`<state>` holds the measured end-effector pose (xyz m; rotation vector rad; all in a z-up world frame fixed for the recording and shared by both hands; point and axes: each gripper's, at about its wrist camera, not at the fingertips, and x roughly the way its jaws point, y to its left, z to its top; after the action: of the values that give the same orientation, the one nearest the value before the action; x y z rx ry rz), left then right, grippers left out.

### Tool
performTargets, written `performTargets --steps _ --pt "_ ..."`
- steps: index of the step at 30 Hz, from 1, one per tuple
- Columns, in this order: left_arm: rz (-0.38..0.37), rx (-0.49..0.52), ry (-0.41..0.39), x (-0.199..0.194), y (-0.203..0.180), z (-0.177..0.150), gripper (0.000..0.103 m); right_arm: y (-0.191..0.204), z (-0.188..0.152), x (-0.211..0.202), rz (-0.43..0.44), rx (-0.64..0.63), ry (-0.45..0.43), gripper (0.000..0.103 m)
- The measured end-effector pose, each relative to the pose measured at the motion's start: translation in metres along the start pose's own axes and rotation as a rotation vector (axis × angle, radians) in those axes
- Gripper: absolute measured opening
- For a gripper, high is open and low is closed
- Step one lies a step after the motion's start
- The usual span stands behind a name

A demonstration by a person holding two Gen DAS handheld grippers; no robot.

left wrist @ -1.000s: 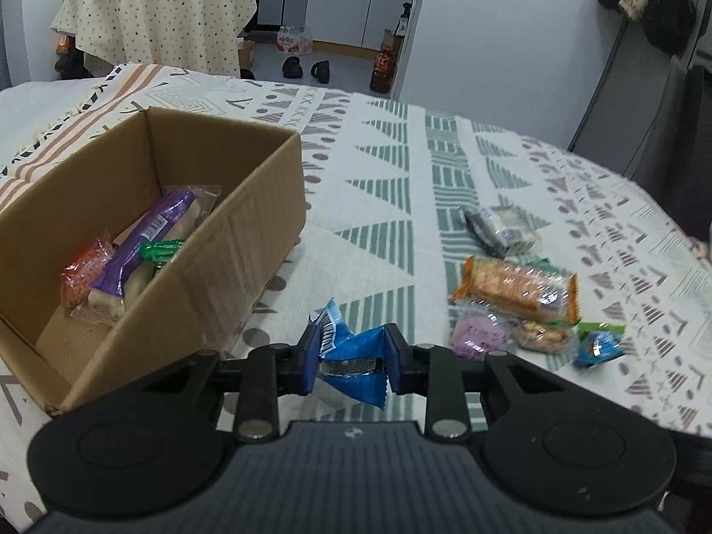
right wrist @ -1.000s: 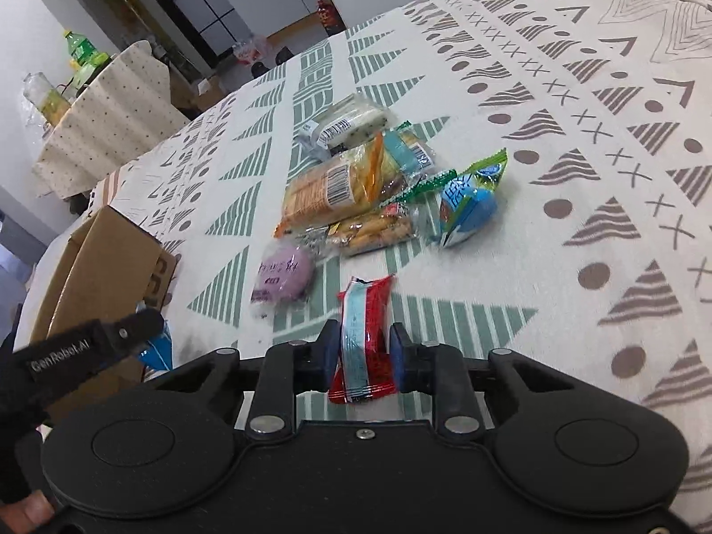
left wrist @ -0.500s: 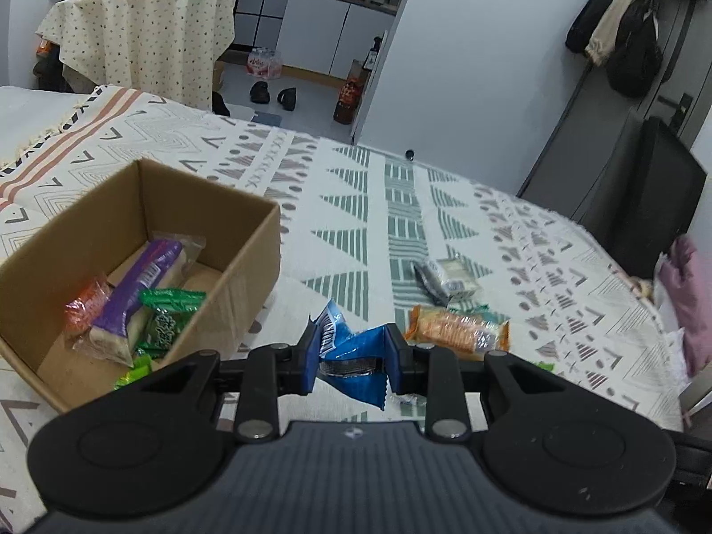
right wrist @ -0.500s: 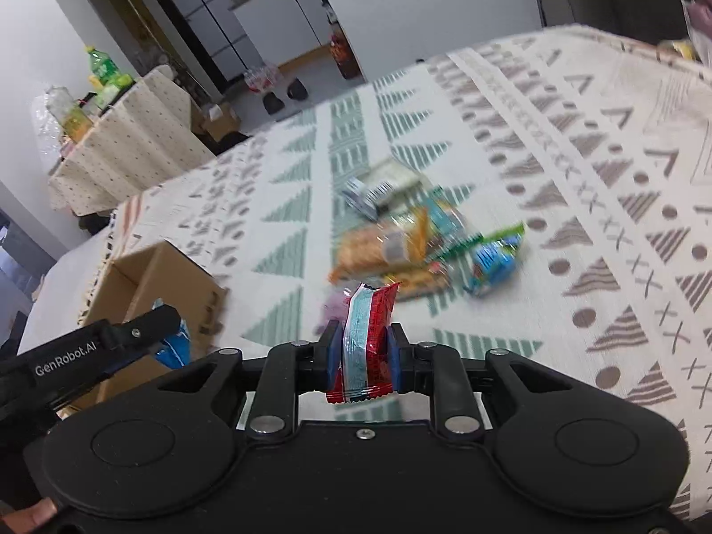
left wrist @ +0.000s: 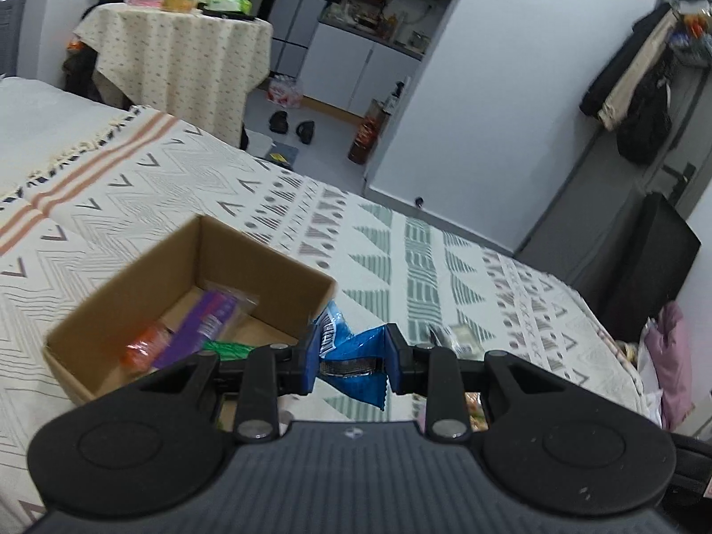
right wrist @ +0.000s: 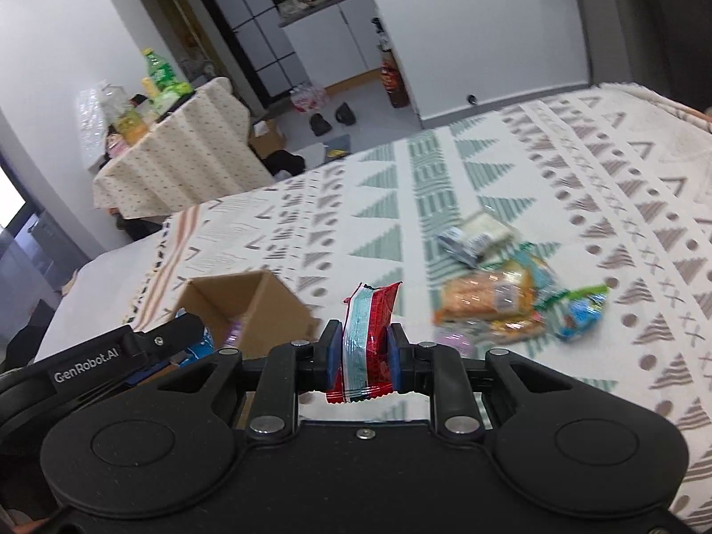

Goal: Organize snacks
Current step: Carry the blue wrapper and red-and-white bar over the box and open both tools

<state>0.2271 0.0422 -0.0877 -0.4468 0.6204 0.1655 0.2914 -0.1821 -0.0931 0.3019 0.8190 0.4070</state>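
Left gripper (left wrist: 351,362) clamped tight on a crinkled blue foil snack packet (left wrist: 356,356), lifted clear of the patterned cream-and-green bedspread (left wrist: 400,240). Open brown cardboard box (left wrist: 147,276) lying ahead and to the left of those jaws, its near right corner just beyond the packet's upper tip. Inside already: a long purple-wrapped bar (left wrist: 200,327), an orange packet (left wrist: 142,351), a green wrapper (left wrist: 227,347).

Blue packet held crosswise, long axis slanting from upper left down to lower right, serrated end hanging below the right finger.

Right gripper (right wrist: 364,356) pinched shut on a red-and-pale-blue striped sachet (right wrist: 365,342), long axis standing nearly upright between the pads, top seal pointing up and slightly right. From this view the box (right wrist: 249,307) sits ahead-left, and the other gripper (right wrist: 133,351) shows nearer to the box than this one.

Probably left drops first: a short carry forward and left over the rim. Right needs the longer swing across. Loose pile of snacks (right wrist: 498,298) waiting off to the right on the bedspread, well apart from the box.
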Motion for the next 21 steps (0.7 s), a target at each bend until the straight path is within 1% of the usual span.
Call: performTargets --steps 10,21 --pt "0.044 -0.102 -0.034 -0.015 0.047 0.017 0.029 0.047 0.001 0.014 0.044 -0.037 0.002 0.022" --pt "0.081 -0.211 -0.004 -0.017 0.092 0.023 0.03 0.094 -0.004 0.036 0.087 -0.078 0.018 0.022"
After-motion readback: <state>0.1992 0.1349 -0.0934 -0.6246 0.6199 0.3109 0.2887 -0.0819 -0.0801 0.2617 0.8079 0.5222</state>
